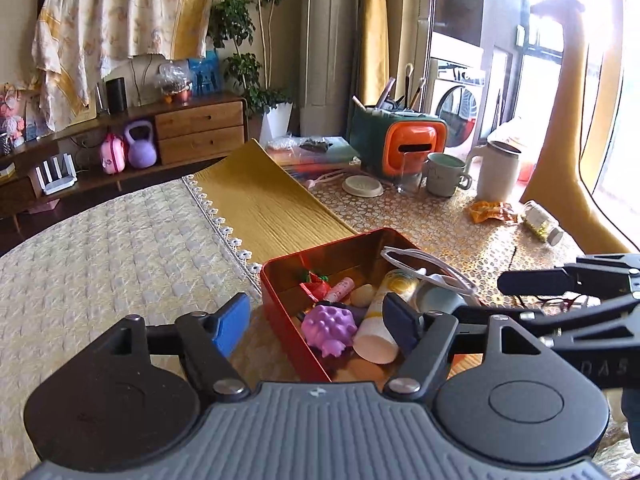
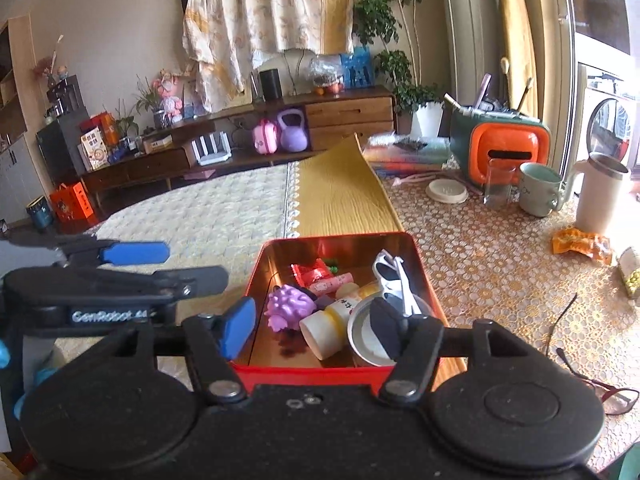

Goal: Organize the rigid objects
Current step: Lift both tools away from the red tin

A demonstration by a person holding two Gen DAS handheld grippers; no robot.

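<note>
red tin (image 2: 336,372) | below and between both tongs | left tongs (image 1: 316,326) apart, empty | right tongs (image 2: 314,330) apart, empty

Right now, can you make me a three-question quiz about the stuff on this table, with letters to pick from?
1. Where is the purple spiky toy?
A. inside the red tin box
B. on the gold cloth
C. beside the mug

2. What colour is the front of the brush holder at the back of the table?
A. blue
B. orange
C. white

3. How is the left gripper right now?
A. shut on the toy
B. shut on the white sunglasses
C. open, holding nothing

Answers:
1. A, the toy lies on the box floor among the other small things.
2. B, its front panel is bright orange against a dark green body.
3. C, its two pads stand wide apart and press on nothing; the right gripper looks the same.
</note>
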